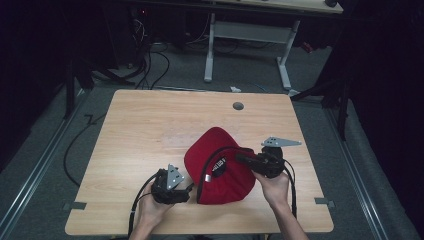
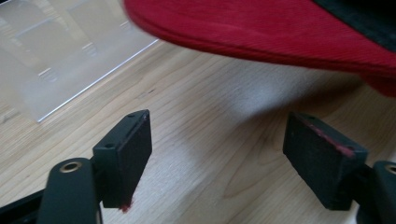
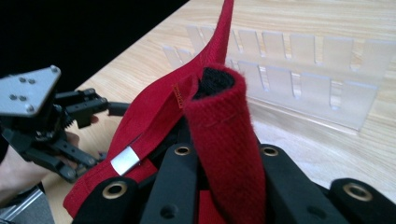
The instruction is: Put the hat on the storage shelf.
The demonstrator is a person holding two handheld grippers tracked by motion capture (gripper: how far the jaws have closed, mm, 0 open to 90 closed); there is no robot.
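A red cap (image 1: pixel 220 150) with a black lining lies on the wooden table (image 1: pixel 150 125), right of the middle. My right gripper (image 1: pixel 241 159) comes from the right and is shut on a fold of the cap's rim (image 3: pixel 224 126), which stands up between the jaws. A small metal buckle (image 3: pixel 125 159) sits on the cap's strap. My left gripper (image 1: pixel 189 189) is at the cap's near left edge, open, with bare table between its pads (image 2: pixel 126 140). The red cap (image 2: pixel 261 32) hangs just beyond those pads. In the right gripper view the left gripper (image 3: pixel 95 133) shows beside the cap's edge.
A clear plastic rack (image 3: pixel 303 70) with slots stands on the table behind the cap; the rack (image 2: pixel 60 60) also shows in the left gripper view. A grey round plug (image 1: pixel 238 106) marks the table's far side. A white desk frame (image 1: pixel 247 35) stands on the floor beyond.
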